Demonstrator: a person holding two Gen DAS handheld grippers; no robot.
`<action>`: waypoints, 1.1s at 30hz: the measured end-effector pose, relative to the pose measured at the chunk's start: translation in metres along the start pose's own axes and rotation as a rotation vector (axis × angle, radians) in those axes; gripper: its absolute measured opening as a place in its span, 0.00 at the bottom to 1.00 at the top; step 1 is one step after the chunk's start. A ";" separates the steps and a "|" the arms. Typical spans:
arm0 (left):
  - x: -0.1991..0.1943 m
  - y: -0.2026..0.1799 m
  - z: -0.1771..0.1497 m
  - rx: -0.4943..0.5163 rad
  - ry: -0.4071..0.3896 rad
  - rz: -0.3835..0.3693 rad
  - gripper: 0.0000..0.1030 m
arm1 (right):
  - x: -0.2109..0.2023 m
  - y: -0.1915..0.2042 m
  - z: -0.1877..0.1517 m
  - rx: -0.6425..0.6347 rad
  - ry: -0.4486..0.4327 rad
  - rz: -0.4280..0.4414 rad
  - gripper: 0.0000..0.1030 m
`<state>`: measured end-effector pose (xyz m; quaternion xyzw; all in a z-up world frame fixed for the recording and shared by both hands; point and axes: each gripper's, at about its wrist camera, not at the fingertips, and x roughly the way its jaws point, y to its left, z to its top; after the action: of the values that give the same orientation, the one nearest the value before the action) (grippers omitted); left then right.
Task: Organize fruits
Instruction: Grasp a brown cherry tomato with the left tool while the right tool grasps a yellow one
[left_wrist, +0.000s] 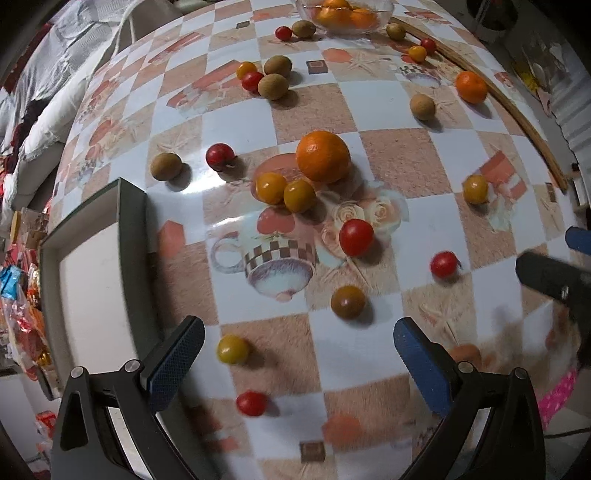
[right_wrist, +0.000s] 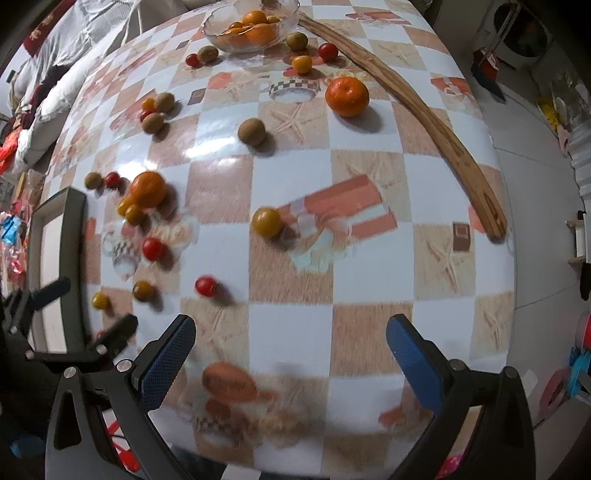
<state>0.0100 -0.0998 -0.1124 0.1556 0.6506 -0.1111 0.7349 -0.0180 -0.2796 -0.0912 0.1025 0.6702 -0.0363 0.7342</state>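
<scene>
Left wrist view: we see our left gripper (left_wrist: 297, 363) and right gripper (right_wrist: 291, 356) wide open, empty, above the fruit-covered desk (left_wrist: 399, 155)

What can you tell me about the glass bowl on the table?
The glass bowl is clear and shallow, with a wavy rim. It stands upright at the far end of the table and holds several oranges. A kiwi lies near its right side; whether they touch is unclear. No gripper is near it.
</scene>
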 end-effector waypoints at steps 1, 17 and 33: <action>0.004 -0.001 0.000 -0.007 -0.008 0.007 1.00 | 0.004 -0.001 0.003 0.000 -0.005 -0.004 1.00; 0.035 0.004 0.002 -0.159 0.013 -0.088 1.00 | 0.044 0.018 0.037 -0.078 -0.064 -0.027 0.80; 0.017 -0.036 0.018 -0.030 -0.009 -0.102 0.22 | 0.038 0.015 0.046 -0.055 -0.082 0.040 0.23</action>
<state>0.0158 -0.1392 -0.1304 0.1105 0.6558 -0.1394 0.7336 0.0338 -0.2705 -0.1239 0.0942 0.6382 -0.0073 0.7640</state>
